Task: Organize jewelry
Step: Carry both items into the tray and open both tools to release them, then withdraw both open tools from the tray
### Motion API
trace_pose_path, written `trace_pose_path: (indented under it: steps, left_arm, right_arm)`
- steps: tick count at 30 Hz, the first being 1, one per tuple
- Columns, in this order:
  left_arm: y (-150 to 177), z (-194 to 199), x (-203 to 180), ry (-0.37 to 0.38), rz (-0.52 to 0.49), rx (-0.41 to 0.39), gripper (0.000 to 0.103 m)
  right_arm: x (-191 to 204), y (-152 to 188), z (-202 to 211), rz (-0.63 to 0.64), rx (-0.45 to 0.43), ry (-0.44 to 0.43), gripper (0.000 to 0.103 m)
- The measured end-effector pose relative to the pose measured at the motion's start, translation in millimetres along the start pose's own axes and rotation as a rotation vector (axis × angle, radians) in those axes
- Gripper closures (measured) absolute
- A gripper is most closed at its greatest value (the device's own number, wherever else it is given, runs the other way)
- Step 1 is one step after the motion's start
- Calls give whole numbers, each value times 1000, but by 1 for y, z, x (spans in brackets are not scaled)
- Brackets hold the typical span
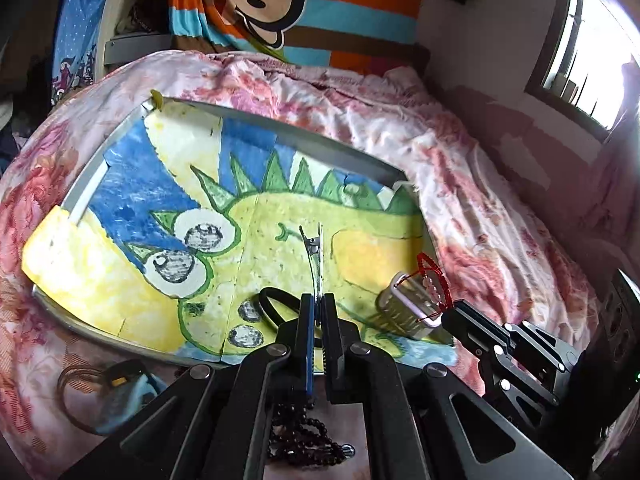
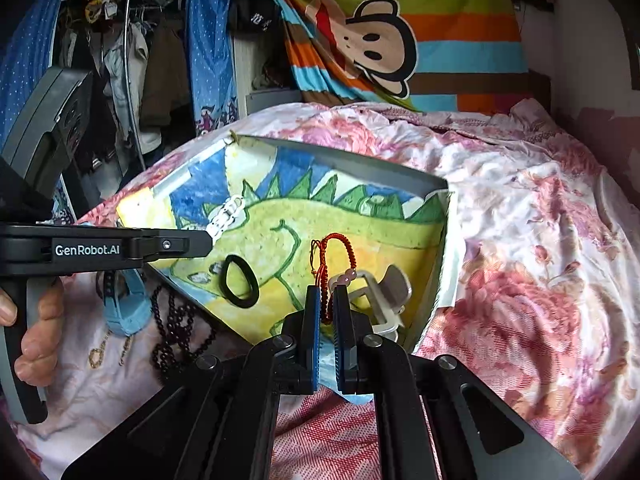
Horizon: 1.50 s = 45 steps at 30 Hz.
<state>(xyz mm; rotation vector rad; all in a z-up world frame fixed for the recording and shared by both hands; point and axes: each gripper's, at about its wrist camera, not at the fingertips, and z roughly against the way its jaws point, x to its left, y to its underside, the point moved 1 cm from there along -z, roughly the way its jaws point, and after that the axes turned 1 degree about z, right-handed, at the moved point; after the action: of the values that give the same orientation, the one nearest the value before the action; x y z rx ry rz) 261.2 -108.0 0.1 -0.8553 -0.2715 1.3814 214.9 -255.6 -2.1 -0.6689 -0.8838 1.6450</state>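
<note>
My left gripper (image 1: 319,312) is shut on a silver hair clip (image 1: 315,258) and holds it edge-on above the painted board (image 1: 260,224). The clip's beaded white face (image 2: 226,216) shows in the right wrist view. My right gripper (image 2: 327,308) is shut on a red braided bracelet (image 2: 334,248) with pink beads, just above a clear claw clip (image 2: 382,296) on the board's right part. A black hair tie (image 2: 239,280) lies on the board (image 2: 360,224). A dark bead necklace (image 2: 178,328) lies on the bedspread in front of the board.
The board rests on a pink floral bedspread (image 2: 520,240). A blue fabric piece (image 2: 128,308) and a thin chain (image 2: 96,354) lie left of the dark bead necklace. A striped monkey blanket (image 2: 380,40) hangs behind. A window (image 1: 592,60) is at right.
</note>
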Motion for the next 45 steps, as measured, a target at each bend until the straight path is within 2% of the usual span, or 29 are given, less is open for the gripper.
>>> trace_pose_path:
  steps: [10,22,24,27,29,31,36,38,39,40,42,45]
  left_arm:
    - [6,-25,5,-35,33,50,99]
    - [8,-38,12,-65,82,93,99]
    - [7,-38,13,-67,91,99,99]
    - [5,-37,13,-78,86,108,97]
    - [4,-34,13,-80,82,107,90]
    - [4,-29,12,-84,81,94,84]
    - [1,-15,5,-91,54,73,82]
    - [1,-4,-2,-92,29,51,77]
    - [0,0,-4,-92,22,41,68]
    - [0,7,-7,-92,14,21,49]
    - [0,23,-11,-94,13,-32,28]
    - [-1,50,-16,-113,-2,-107,25]
  right_arm:
    - [-18,6,-10,-87,21,-35,97]
    - [-25,10,-13,-123,36,-48,95]
    - [-27,9,-11,-129,28,-49,93]
    - [-30,8,-6,-134,12,-50,80]
    - [-32,7,0,-142,-3,-54,71]
    - [-33,5,5,-147,-16,-51,68]
    - [-38,2,22,-160,-49,-16,52]
    - [-40,1,30,-167,-63,1,45]
    - [-40,1,35,-172,-71,14,43]
    - [-42,0,40,-177,-81,26,40]
    - [-45,-1,51,-188,-98,41,36]
    - [-45,-2,68,-198,-119,56,27]
